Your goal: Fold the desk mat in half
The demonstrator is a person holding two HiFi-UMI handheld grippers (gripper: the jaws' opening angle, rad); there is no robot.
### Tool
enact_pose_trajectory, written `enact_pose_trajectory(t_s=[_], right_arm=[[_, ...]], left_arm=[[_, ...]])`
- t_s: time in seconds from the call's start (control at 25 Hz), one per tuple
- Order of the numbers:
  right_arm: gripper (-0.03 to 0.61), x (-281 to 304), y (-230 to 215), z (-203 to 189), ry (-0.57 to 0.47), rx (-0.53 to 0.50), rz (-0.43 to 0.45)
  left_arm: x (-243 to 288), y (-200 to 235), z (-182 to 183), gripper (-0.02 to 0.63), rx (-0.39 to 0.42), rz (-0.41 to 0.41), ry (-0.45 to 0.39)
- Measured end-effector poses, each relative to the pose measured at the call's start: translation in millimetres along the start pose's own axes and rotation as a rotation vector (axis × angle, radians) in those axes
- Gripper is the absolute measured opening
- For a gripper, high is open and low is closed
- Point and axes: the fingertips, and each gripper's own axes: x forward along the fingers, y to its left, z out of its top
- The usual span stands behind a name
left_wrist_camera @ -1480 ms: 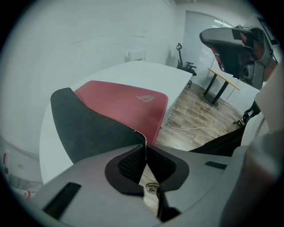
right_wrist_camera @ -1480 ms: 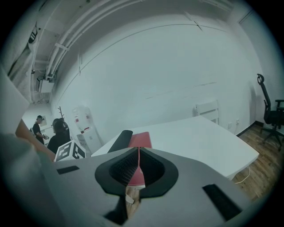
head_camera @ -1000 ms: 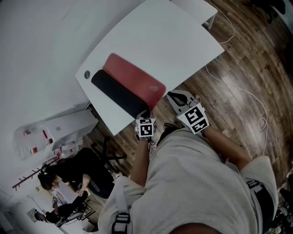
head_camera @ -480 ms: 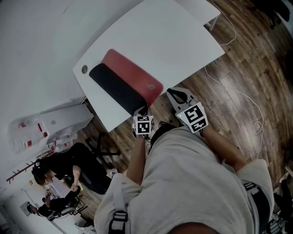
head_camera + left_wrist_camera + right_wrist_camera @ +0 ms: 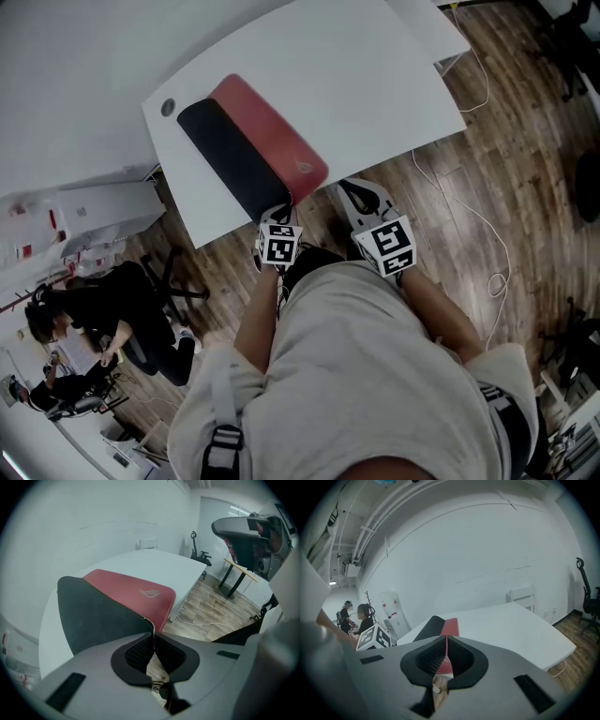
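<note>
Two thin pinches hold the desk mat, which lies ahead on the surface. The left tongs clamp its black flap, and the right tongs seemingly clamp its red corner. Either grip could slip mid-fold, skewing the edges.

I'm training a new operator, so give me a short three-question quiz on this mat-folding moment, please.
1. The left gripper is shut on: A the desk mat at its edge, B a cable, C nothing.
2. True or false: only the mat's red face shows.
3. What colour is the table?
Key: 1 A. 2 False, its black underside shows too. 3 White.
</note>
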Motion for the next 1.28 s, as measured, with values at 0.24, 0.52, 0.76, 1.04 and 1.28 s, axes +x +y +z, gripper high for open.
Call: enact_pose_trajectory(t_s=[0.24,0.52,0.76,1.04,1.28], right_arm=[[0.041,0.0,-4.6,-2.1,-0.005,0.010,-0.005],[0.041,1.2,-5.9,-2.7,-0.007,0.008,-0.003],[0.041,3.8,-10.4,1.1,-0.006,0.000,-0.003],[0.041,4.8,-20.6,9.5,-0.014,-0.010,-0.008],[0.041,7.0,-19.4,12.8,-0.018,-0.022,-0.008]], left_arm=[[4.2,-3.5,6.0,0.028,0.010,-0.002,-0.002],[6.6,-7.6,6.1,0.028,0.021,-0.010,0.004],[9.9,-9.2,15.2,0.028,0.028,-0.018,0.003],[14.7,-13.1,23.3,0.028,0.031,-0.030,0.004],[17.9,-15.1,28.6,0.028,0.035,-0.043,-0.002]])
